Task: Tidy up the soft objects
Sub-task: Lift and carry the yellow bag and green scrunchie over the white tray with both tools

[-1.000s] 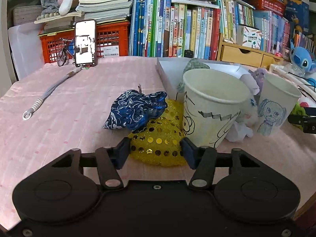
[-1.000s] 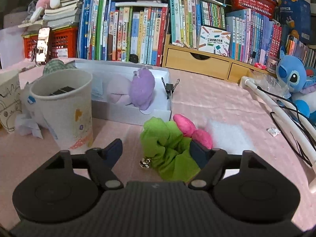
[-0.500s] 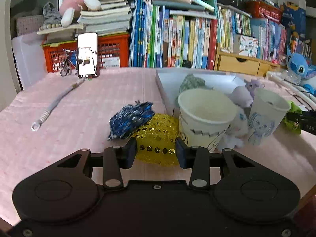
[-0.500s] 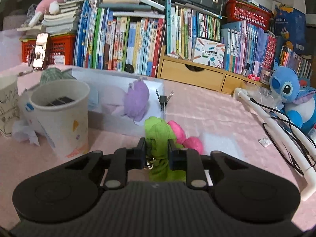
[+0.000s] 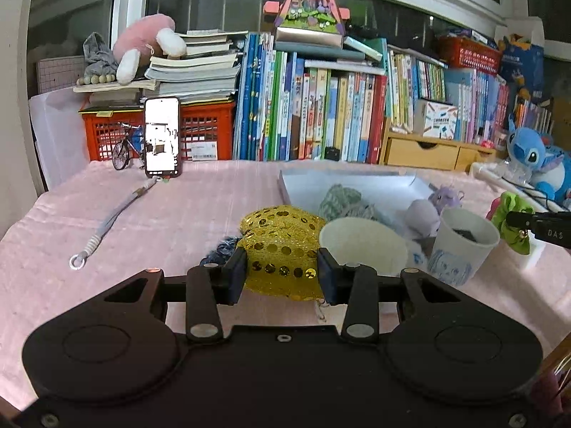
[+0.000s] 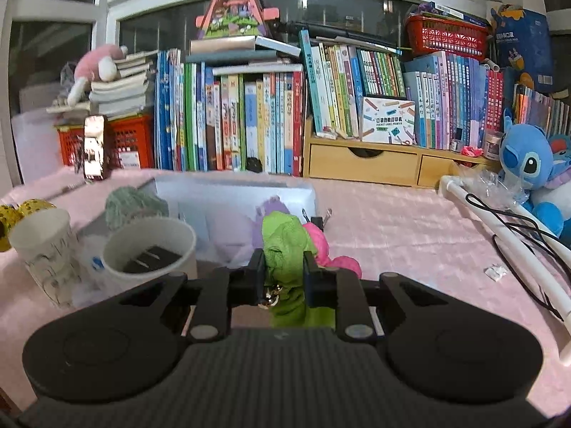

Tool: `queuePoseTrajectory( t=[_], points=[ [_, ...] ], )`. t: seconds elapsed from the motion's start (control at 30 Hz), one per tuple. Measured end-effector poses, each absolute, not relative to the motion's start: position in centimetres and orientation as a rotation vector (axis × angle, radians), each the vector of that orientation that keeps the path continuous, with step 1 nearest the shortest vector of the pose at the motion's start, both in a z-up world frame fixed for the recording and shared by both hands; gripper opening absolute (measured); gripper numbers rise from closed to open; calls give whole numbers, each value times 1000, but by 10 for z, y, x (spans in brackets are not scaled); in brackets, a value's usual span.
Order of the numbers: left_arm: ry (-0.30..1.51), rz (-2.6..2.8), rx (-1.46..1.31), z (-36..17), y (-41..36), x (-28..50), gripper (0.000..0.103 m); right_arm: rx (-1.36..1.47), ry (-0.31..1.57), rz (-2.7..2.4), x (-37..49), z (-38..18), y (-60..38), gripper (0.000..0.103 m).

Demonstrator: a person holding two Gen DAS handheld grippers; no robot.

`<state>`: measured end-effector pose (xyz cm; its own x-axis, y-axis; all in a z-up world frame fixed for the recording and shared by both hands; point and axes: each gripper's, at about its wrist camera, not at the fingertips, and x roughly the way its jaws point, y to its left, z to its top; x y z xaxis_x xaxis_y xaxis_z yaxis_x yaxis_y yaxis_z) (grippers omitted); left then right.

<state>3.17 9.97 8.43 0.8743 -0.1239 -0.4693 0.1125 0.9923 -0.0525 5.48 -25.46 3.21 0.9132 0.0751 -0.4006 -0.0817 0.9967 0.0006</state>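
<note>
The left gripper [image 5: 282, 273] has its fingers [image 5: 235, 274] clamped on the yellow sequined fabric scrunchie [image 5: 282, 246], held above the pink tabletop [image 5: 178, 221] beside a white paper cup [image 5: 360, 249]. The right gripper [image 6: 283, 278] has its fingers [image 6: 255, 274] pressed together on the bright green fabric scrunchie [image 6: 285, 242], just in front of the white cardboard box [image 6: 232, 196].

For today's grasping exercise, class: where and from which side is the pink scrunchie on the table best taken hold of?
Grip the pink scrunchie across its puffy loop nearest the camera, coming from the right wrist view's right, probably from above. It lies flat on the pink tablecloth, its left side hidden behind the green scrunchie.
</note>
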Motion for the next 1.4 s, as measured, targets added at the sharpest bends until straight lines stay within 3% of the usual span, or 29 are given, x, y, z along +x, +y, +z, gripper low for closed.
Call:
queuePoseTrajectory(
  t=[0.73,1.4],
  points=[
    [459,-157,-73,123,105,64,39,87,369,141,80,70,-266,26],
    [633,-218,-9,142,47,203,39,267,483,326,164,100,-247,26]
  ],
)
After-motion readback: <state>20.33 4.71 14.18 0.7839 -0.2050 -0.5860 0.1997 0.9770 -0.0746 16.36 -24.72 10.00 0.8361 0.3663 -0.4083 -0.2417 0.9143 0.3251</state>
